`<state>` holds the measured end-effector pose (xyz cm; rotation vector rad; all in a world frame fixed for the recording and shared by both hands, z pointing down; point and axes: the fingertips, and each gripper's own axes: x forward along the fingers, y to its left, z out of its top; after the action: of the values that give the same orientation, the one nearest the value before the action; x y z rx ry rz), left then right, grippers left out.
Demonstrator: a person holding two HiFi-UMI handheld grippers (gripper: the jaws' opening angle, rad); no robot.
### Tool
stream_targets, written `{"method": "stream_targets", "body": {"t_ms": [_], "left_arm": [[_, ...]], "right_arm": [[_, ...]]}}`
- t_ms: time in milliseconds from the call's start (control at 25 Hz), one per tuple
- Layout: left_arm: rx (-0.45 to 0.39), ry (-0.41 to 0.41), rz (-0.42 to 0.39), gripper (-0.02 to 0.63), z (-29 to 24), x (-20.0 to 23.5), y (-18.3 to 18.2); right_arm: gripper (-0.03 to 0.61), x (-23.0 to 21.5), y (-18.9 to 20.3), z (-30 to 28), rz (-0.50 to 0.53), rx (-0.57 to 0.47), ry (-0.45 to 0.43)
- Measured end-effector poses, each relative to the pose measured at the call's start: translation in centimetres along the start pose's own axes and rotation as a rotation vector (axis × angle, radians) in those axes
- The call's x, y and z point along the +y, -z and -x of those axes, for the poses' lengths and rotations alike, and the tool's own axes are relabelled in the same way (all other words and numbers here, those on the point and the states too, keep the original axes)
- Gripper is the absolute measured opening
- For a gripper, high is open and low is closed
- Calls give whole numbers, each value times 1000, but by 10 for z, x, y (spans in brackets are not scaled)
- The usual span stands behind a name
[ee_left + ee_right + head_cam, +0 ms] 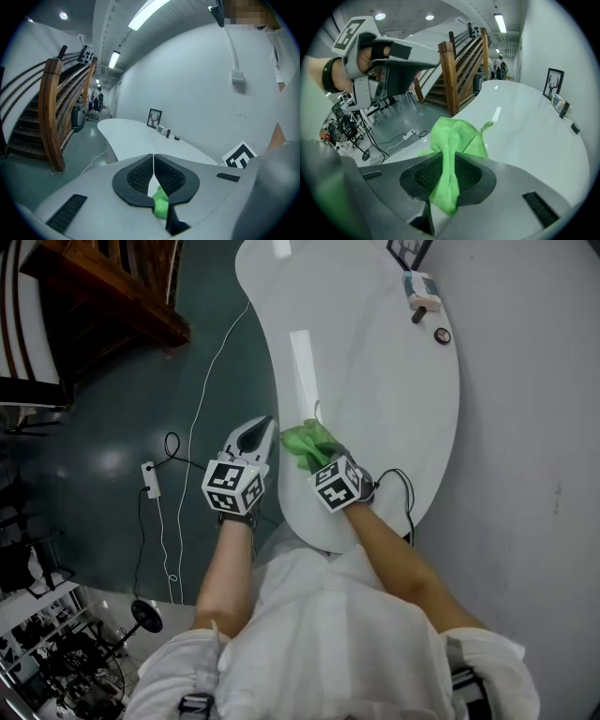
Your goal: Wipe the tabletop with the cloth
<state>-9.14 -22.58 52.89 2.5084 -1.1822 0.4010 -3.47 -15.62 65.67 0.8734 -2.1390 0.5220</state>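
Nearest, the right tool (449, 165) pinches a narrow fold of the green cloth (457, 133), whose bunched bulk sits at the near-left edge of the white table (375, 390). Just left of it, the left tool (260, 430) hangs past that edge, jaws pressed together on nothing I can make out. With so thin a grip, dragging could pull the cloth free, and a wad would likely wipe only a stripe. At the far end, a long stroke could knock a small box (421, 289) and a round object (442, 336).
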Motion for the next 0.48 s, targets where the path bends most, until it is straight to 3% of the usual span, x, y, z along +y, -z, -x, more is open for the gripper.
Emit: {"method": "stream_targets", "body": {"t_ms": [480], "left_arm": [[7, 37, -19, 18, -12, -7, -5]], "right_arm": [[72, 18, 20, 13, 110, -22, -103]]}}
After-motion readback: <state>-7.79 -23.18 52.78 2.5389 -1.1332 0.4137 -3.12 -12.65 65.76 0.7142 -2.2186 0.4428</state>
